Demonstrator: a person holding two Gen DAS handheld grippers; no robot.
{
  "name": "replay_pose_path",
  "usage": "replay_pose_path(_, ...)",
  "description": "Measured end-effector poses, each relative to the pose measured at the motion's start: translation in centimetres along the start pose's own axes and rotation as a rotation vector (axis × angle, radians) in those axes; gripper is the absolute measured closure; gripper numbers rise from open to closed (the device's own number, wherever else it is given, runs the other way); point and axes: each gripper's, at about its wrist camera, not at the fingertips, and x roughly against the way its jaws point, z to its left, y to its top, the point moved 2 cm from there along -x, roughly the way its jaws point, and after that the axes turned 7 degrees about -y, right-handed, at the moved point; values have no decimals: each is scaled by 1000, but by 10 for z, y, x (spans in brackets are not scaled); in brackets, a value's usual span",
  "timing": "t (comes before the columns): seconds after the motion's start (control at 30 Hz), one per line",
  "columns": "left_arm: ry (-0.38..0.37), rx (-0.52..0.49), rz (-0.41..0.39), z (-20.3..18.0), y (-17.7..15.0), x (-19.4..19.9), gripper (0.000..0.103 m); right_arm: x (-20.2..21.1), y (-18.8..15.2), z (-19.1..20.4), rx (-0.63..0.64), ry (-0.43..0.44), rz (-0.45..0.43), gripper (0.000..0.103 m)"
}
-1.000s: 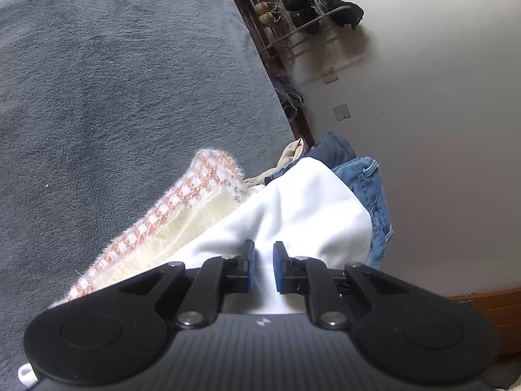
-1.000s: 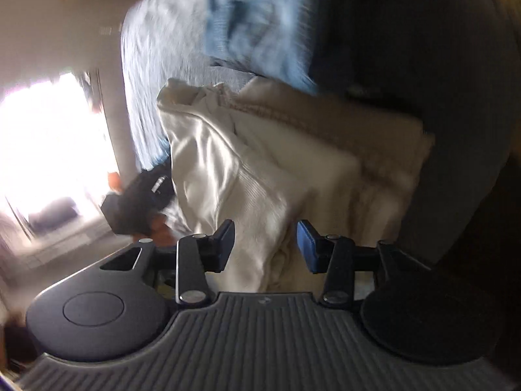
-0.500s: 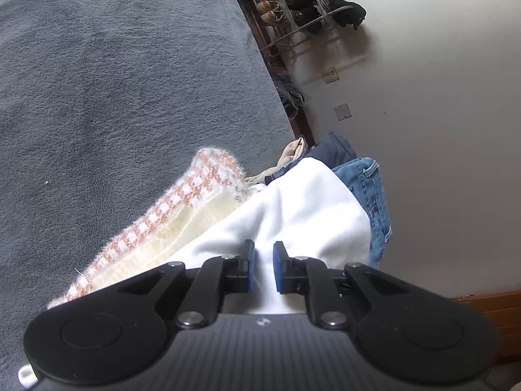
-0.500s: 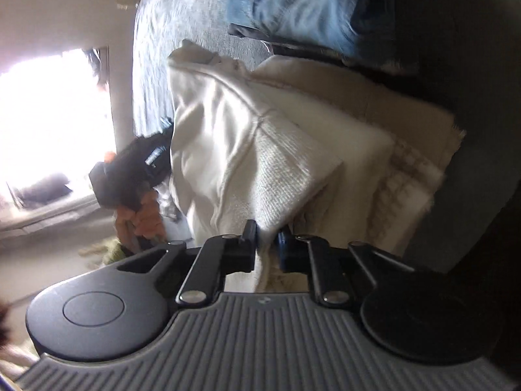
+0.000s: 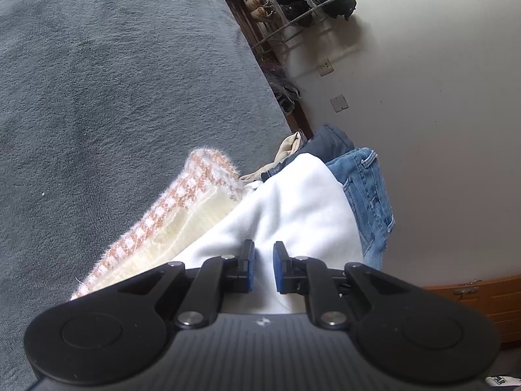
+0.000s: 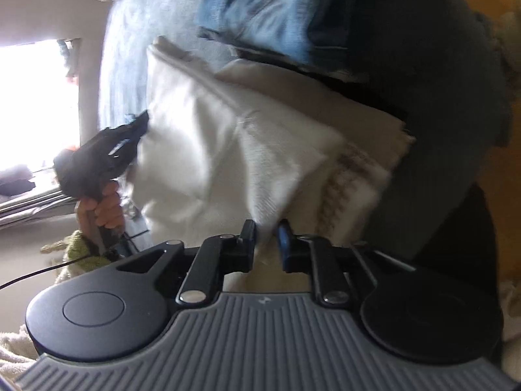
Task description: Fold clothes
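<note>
A bed with a grey fleecy cover [image 5: 123,104] carries everything; bare cover stretches ahead and to the left of the left hand-held gripper [image 5: 262,262]. On it, directly ahead of that hand-held gripper, lies a heap of clothes: a white garment [image 5: 293,208], a cream knit with an orange-checked border [image 5: 182,208] to its left, blue jeans [image 5: 368,192] to its right and a dark navy piece [image 5: 332,138] beyond.

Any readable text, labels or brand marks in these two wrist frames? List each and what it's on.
No words can be read.
Left tongs: small pale emblem on the grey body, a mark, not letters.
Right tongs: the same emblem, also no letters.
Left tongs in the right view: light marking on the side, too blurred to read.
</note>
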Motion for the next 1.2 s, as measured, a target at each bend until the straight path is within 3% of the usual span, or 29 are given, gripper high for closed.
replay_pose_path(0.07,-3,3,2,1,1,0,90,18,-6,12,109,-30,-44,87)
replay_pose_path(0.13,-6,1,4,1,2,-1,90,33,-12,37,280,16,-52,87)
replay_pose_path(0.2,-7,1,5,1,3,0,90,32,-20,68,451,99,-4,85)
replay_pose_path(0.23,-9,6,5,1,3,1,90,24,-23,79,478,128,40,81)
replay_pose_path(0.3,-14,13,5,2,3,1,90,0,-25,87,425,173,137,73)
replay_pose_path(0.43,-16,9,5,3,4,1,90,-55,-41,61,57,272,352,73)
replay_pose_path(0.6,-12,-6,19,1,6,2,90,-81,-65,45,-71,282,414,73)
replay_pose_path(0.77,-17,-8,20,2,8,2,90,-97,-69,46,-100,287,406,73)
replay_pose_path(0.83,-22,-4,18,3,9,2,90,-97,-69,44,-119,287,387,85)
replay_pose_path(0.87,-25,-2,17,3,8,2,90,-96,-69,45,-115,275,377,98)
replay_pose_path(1.03,-38,-5,24,4,9,1,90,-81,-63,60,-20,175,353,100)
replay_pose_path(1.2,-40,-15,24,3,9,0,89,-92,-62,37,45,17,370,102)
